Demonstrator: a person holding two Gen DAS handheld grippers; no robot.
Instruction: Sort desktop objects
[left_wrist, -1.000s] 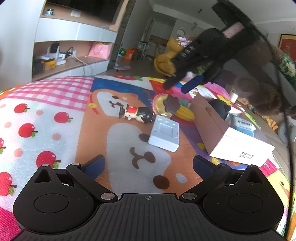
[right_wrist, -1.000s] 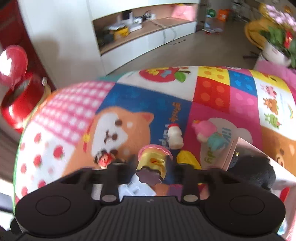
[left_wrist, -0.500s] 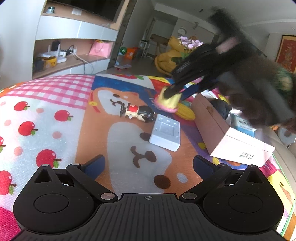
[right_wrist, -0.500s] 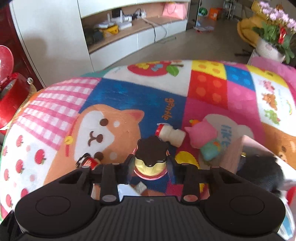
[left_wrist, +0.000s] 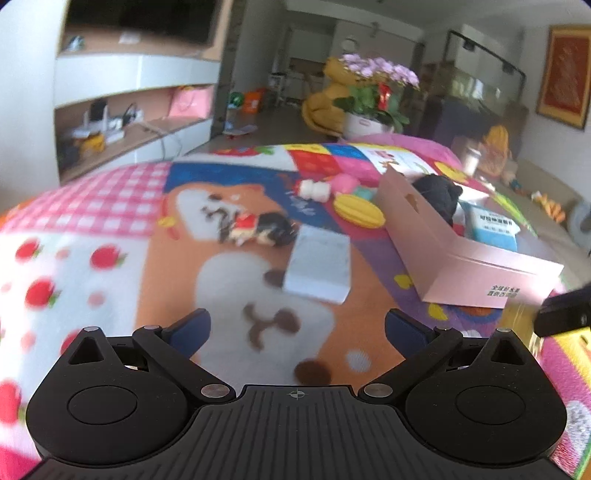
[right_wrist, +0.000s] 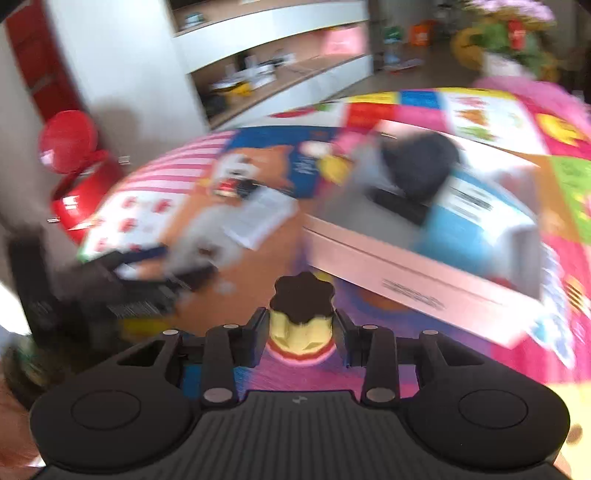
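Observation:
My right gripper (right_wrist: 300, 328) is shut on a pudding toy (right_wrist: 301, 314) with a yellow body, brown top and pink base. Its jaws are opening slightly, with the pads still against the toy's sides. It hangs over the mat in front of the pink box's (right_wrist: 388, 266) near wall. My left gripper (left_wrist: 297, 325) is open and empty, low over the mat. Ahead of it lie a white square box (left_wrist: 319, 264) and a small figurine (left_wrist: 258, 225). The pink box (left_wrist: 443, 258) holds a black plush (left_wrist: 437, 192) and a blue packet (left_wrist: 491, 225).
A yellow ribbed toy (left_wrist: 356, 212), a small white bottle (left_wrist: 314, 190) and a pink toy (left_wrist: 343, 182) lie beyond the white box. The colourful cartoon mat (left_wrist: 110, 221) covers the table. A red bin (right_wrist: 77, 184) stands off the table's left side. The right wrist view is blurred.
My right gripper closed on the pudding toy, lifted it from among the far toys and swung it over to the near side of the pink box. The left gripper shifted slightly.

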